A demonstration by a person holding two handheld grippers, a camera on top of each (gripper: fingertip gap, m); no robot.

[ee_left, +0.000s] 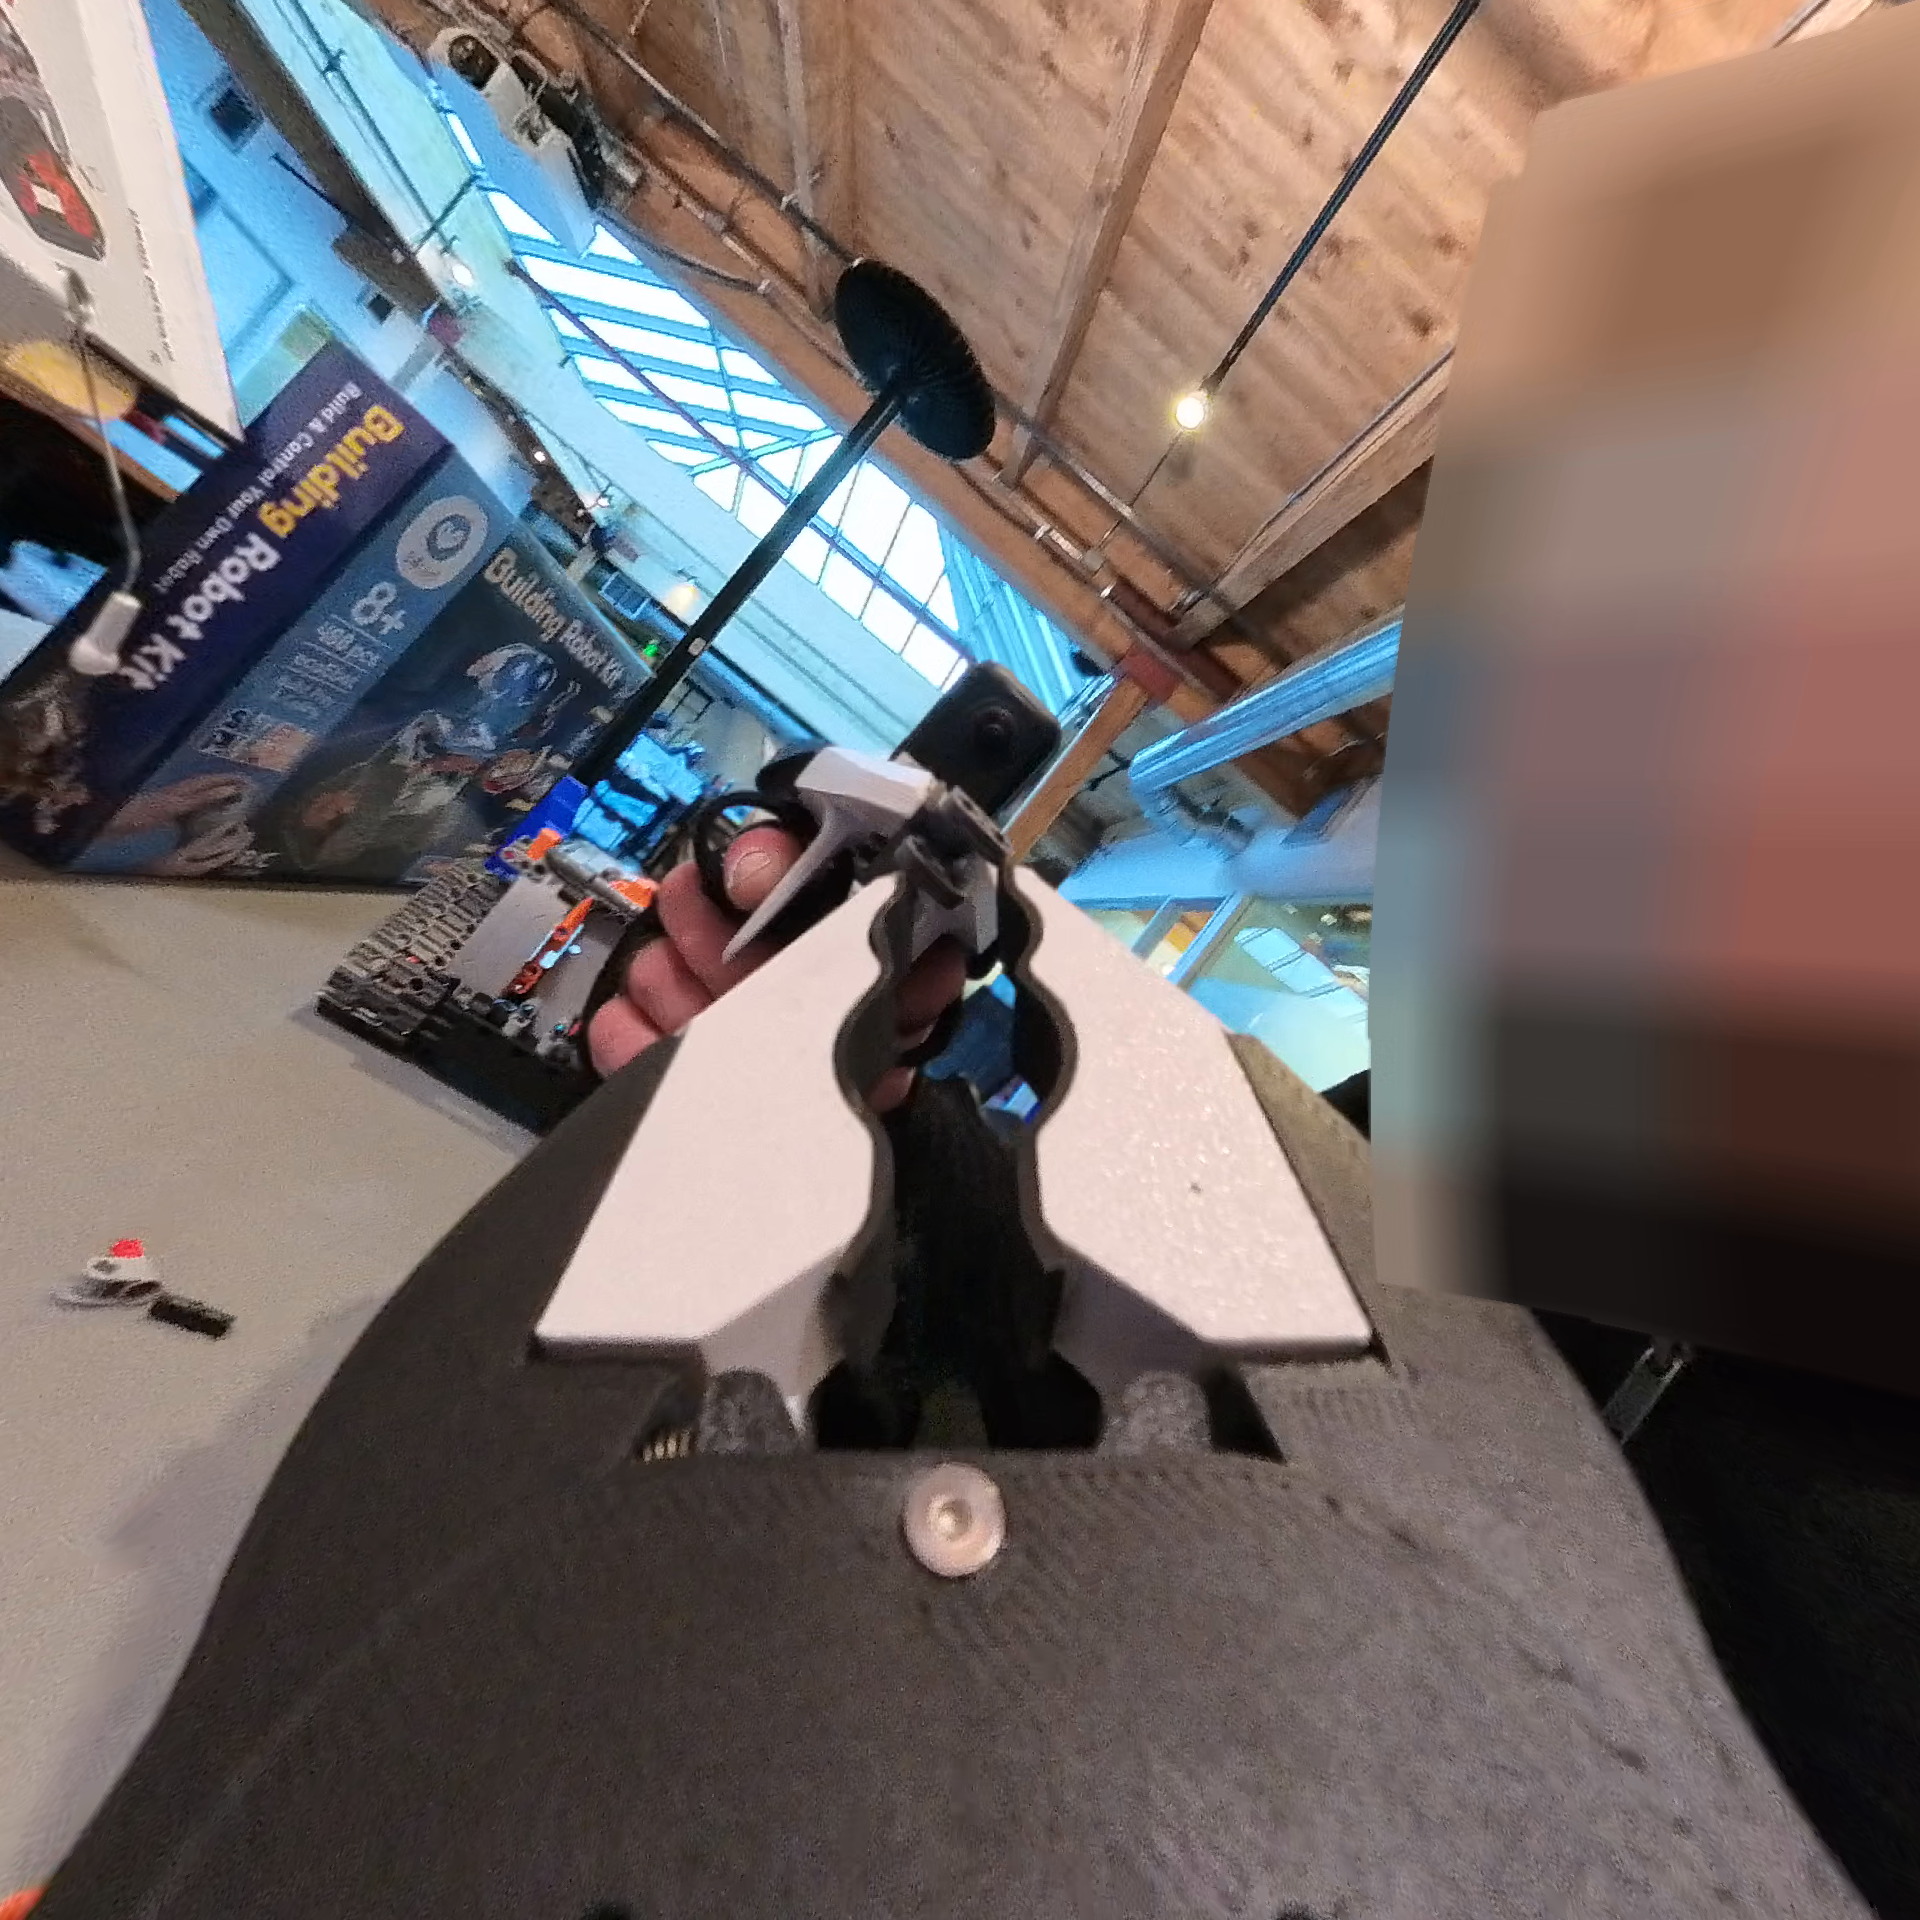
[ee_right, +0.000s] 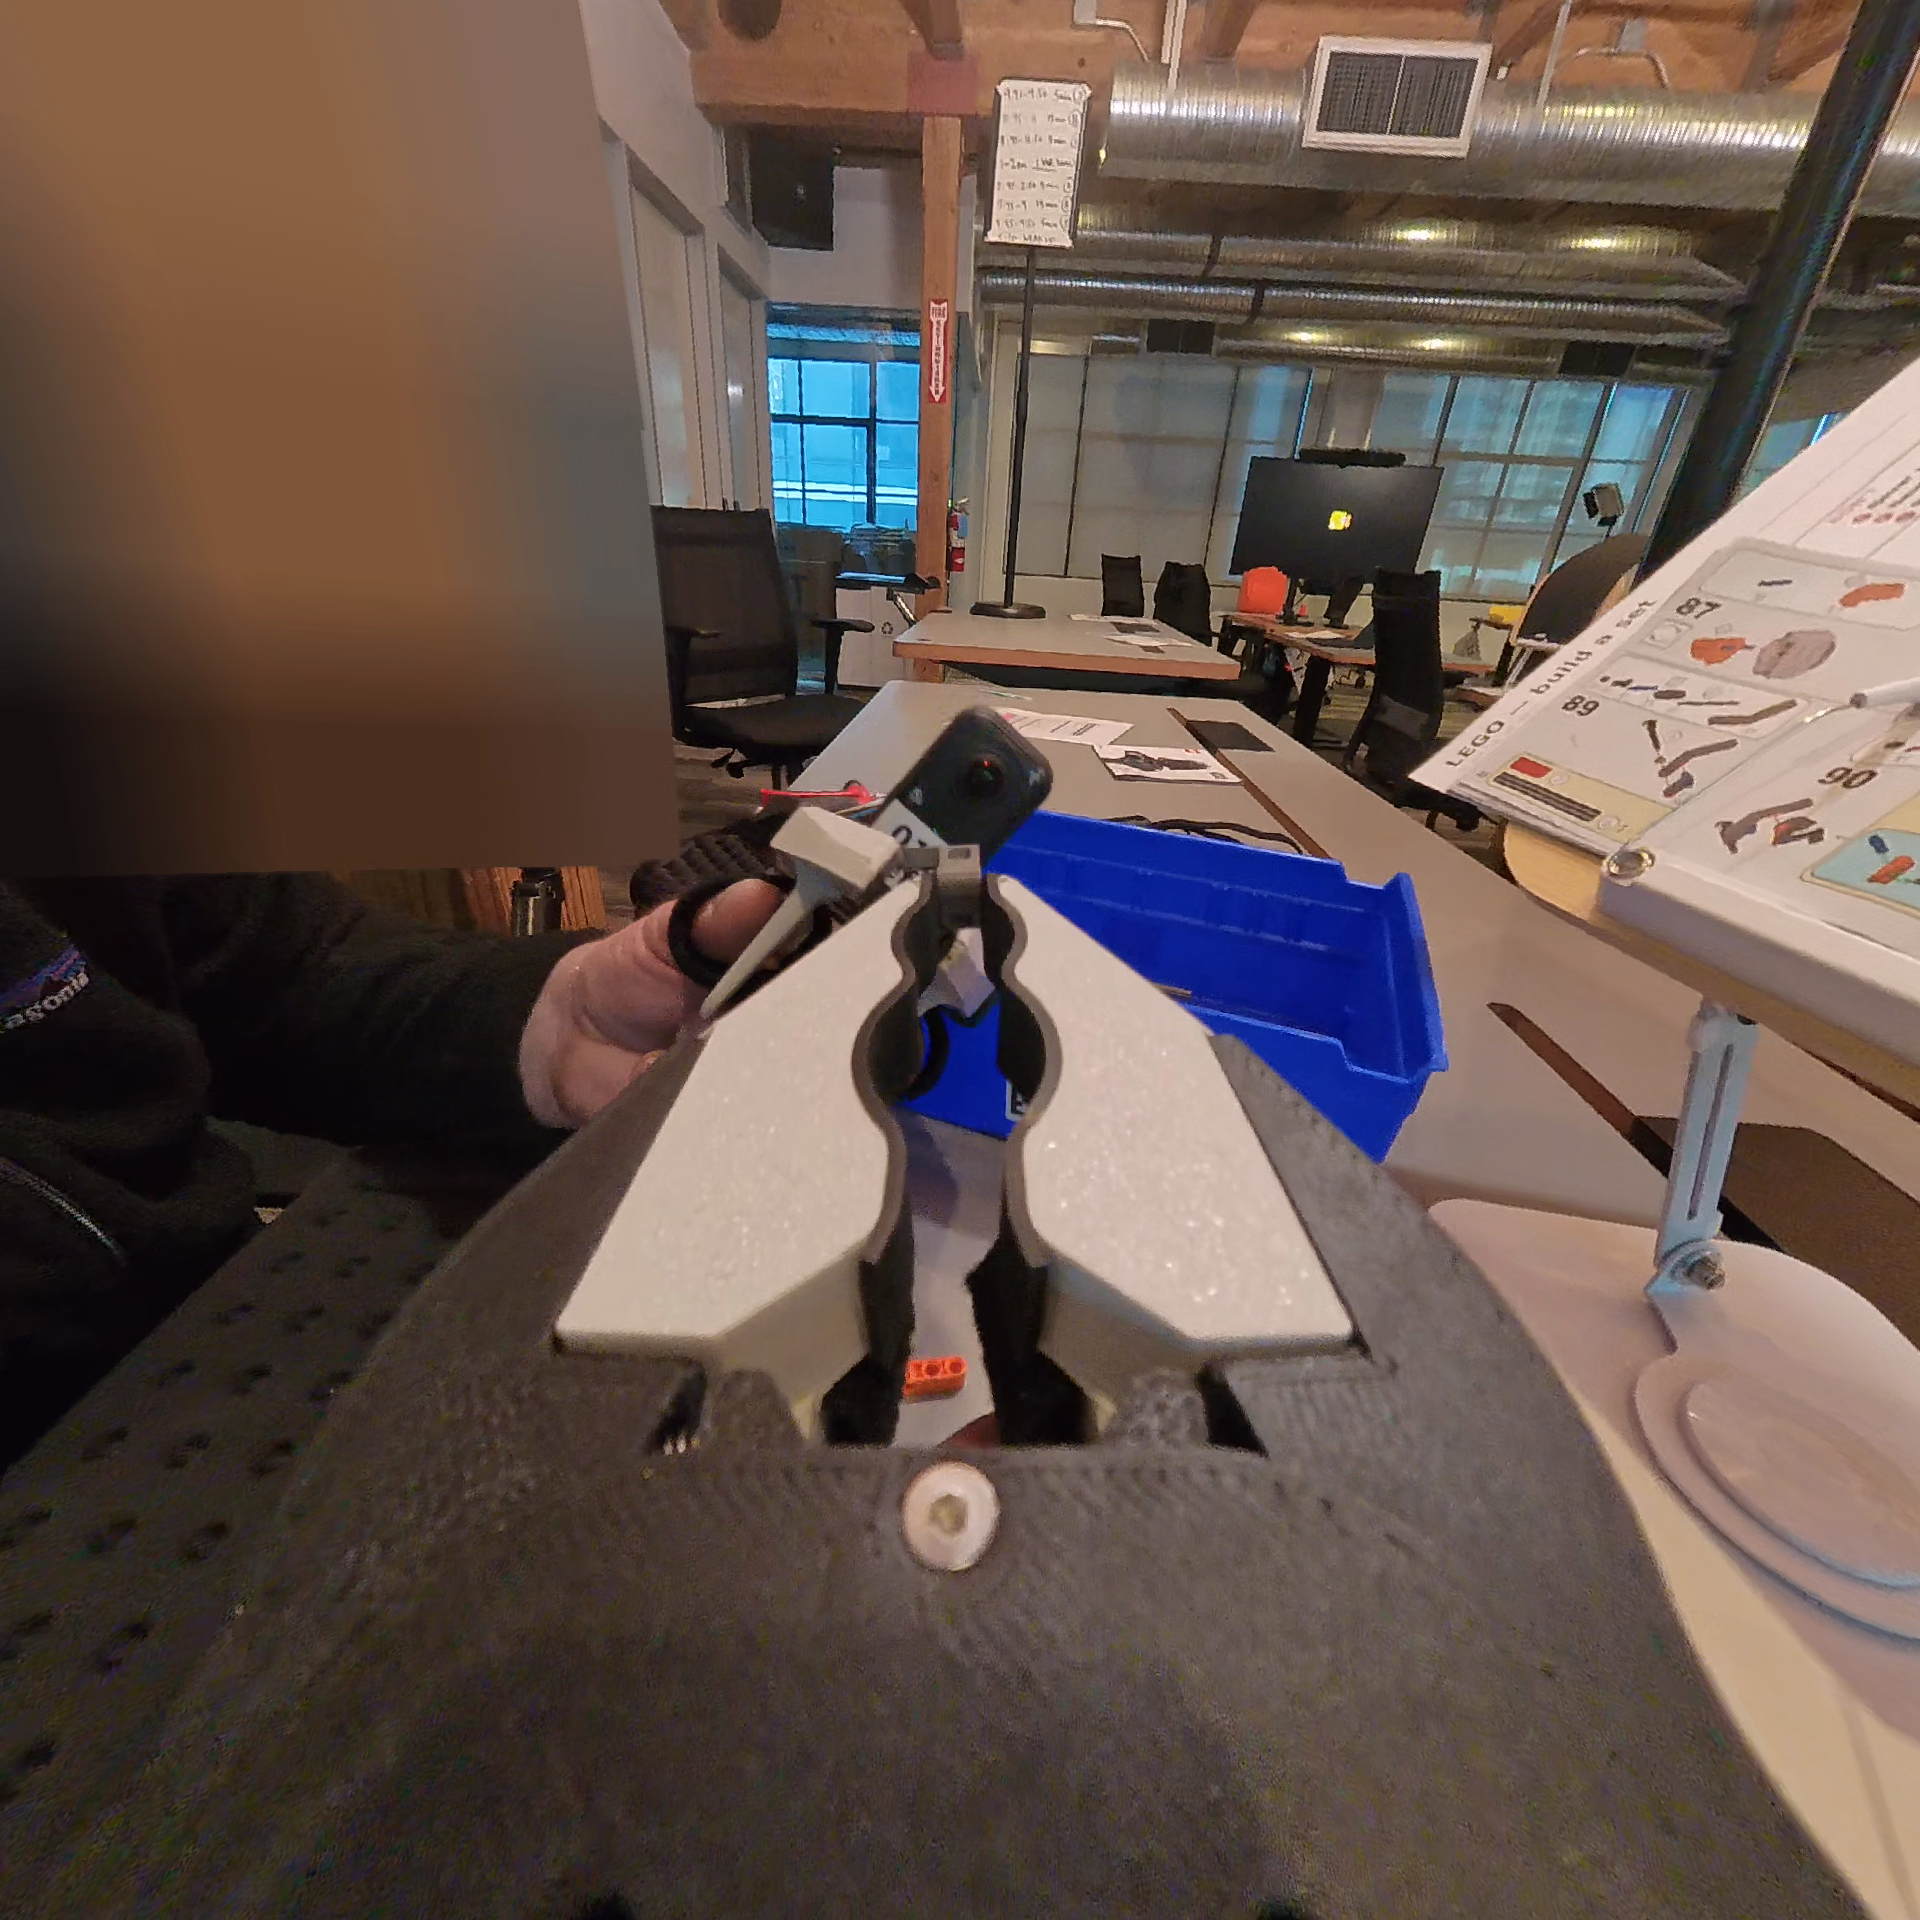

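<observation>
Grippers meet tip to tip in front of you. Your left gripper [ee_left: 940, 914] and right gripper [ee_right: 951, 914] both clamp a small grey piece [ee_right: 951, 883], its long axis running straight from one gripper's tips to the other's, so neither is nearer. A blue bin [ee_right: 1247, 966] lies just beyond and right of your right gripper's tips. An orange brick [ee_right: 933, 1377] shows low between the right fingers [ee_right: 769, 1132].
</observation>
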